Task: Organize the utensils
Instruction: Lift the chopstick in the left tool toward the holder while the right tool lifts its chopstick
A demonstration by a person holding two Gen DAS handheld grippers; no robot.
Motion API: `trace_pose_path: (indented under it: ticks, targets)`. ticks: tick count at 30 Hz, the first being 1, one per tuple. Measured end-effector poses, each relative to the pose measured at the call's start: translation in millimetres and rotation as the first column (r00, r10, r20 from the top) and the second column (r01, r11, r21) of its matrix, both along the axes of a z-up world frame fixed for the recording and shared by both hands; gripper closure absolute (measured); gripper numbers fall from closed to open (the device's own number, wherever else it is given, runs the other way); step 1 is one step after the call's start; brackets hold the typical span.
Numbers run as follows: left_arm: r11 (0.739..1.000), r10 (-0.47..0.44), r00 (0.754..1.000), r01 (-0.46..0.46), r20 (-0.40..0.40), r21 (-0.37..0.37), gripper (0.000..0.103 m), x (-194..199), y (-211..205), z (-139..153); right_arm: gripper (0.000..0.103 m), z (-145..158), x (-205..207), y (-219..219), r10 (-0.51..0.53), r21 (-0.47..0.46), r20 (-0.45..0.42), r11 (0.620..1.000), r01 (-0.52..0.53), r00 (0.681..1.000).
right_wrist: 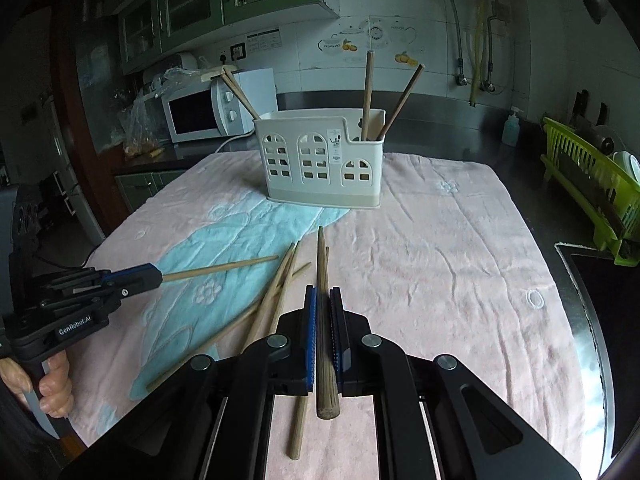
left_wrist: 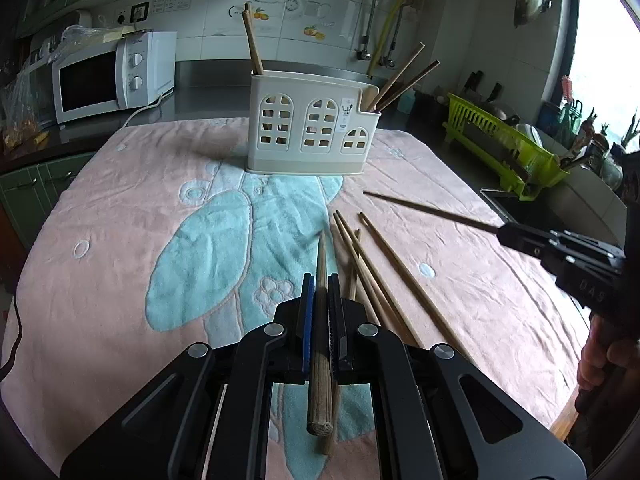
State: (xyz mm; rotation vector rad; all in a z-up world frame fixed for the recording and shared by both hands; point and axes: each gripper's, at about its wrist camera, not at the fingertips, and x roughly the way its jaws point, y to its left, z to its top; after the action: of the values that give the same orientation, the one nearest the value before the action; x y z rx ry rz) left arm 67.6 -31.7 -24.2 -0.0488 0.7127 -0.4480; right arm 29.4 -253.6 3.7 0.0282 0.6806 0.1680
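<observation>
Kitchen counters and a white microwave (left_wrist: 112, 76) ring a worktop spread with a pink and blue towel (left_wrist: 120, 220), where a cream holder (left_wrist: 312, 124) with arched cut-outs stands straight ahead of both tools. The left gripper (left_wrist: 321, 284) is clamped tight on one pale wooden chopstick (left_wrist: 321, 320), which runs lengthwise between its pads, thin tip pointing forward and blunt end sticking back toward the camera. The right gripper (right_wrist: 323, 298) is likewise closed on a darker chopstick (right_wrist: 323, 320), held the same way. Both sticks appear lifted clear of the cloth. Loose chopsticks (left_wrist: 368, 264) lie crossed on the towel just below and between the two tools. Several more already lean inside the holder, some at its left end, some in the lower right compartment. To do this step well, each stick probably needs tipping toward upright over an open compartment before letting go, keeping the two tools apart so the long tips do not cross, and easing the tips down past the ones already standing.
</observation>
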Motion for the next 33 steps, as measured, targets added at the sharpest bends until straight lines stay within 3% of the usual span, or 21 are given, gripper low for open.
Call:
trace_pose_path:
  ticks: [11,20,27,33]
  targets:
    - [0.999,-0.012,1.0,0.013,0.015,-0.051,0.098,15.2,2.3,25.6,0.096,18.9,-5.9,-5.0,-0.003,0.029,0.077,1.0,0.001,0.997]
    - [0.999,-0.031,0.999,0.032,0.036,-0.024,0.098,31.8,-7.8,45.8,0.096,33.4,9.5,-3.1,0.023,0.01,0.091,1.0,-0.024,0.996]
    - [0.999,-0.041,0.995,0.042,0.088,-0.017,0.098,59.9,-14.6,88.2,0.096,73.1,40.5,-13.4,0.083,0.007,0.096,0.996,-0.084,0.992]
    - [1.0,-0.025,0.983,0.027,0.181,-0.012,0.098,86.1,-22.2,138.1,0.096,116.4,64.3,-17.2,0.142,-0.01,0.114,0.99,-0.142,0.983]
